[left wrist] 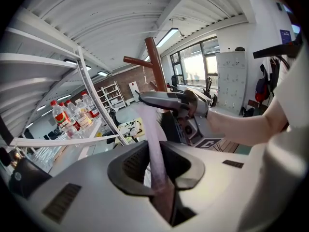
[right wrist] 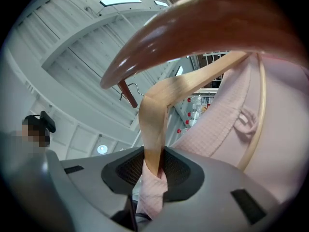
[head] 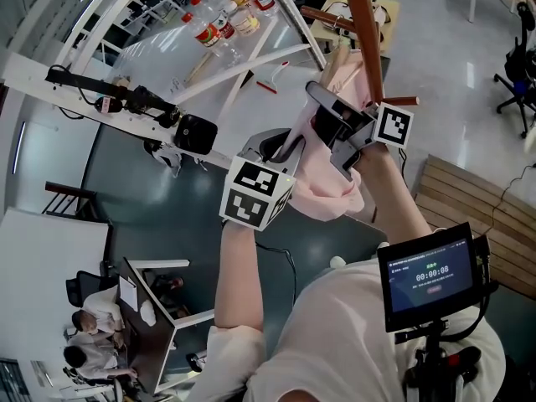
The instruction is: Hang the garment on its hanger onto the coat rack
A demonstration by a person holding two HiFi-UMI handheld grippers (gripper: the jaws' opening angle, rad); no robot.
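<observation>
The brown wooden coat rack (head: 365, 32) rises at the top centre, a side peg (head: 400, 101) next to my right gripper. My right gripper (head: 325, 105) is held up against it, shut on the pale wooden hanger (right wrist: 155, 120) and a fold of the pink garment (right wrist: 241, 124). One dark rack peg (right wrist: 193, 37) arches close over the hanger. The garment (head: 328, 193) hangs between both grippers. My left gripper (head: 289, 147) is just below and left, shut on a pink strip of the garment (left wrist: 153, 139). The left gripper view shows the right gripper (left wrist: 169, 100) and the rack pole (left wrist: 157, 64) ahead.
White shelving (head: 251, 57) with several bottles (head: 219, 25) stands beyond the rack. A black arm mount (head: 126, 99) juts in at left. A small monitor (head: 431, 275) sits at lower right, a wooden slatted bench (head: 494, 216) beside it. People sit at desks (head: 100, 333) at lower left.
</observation>
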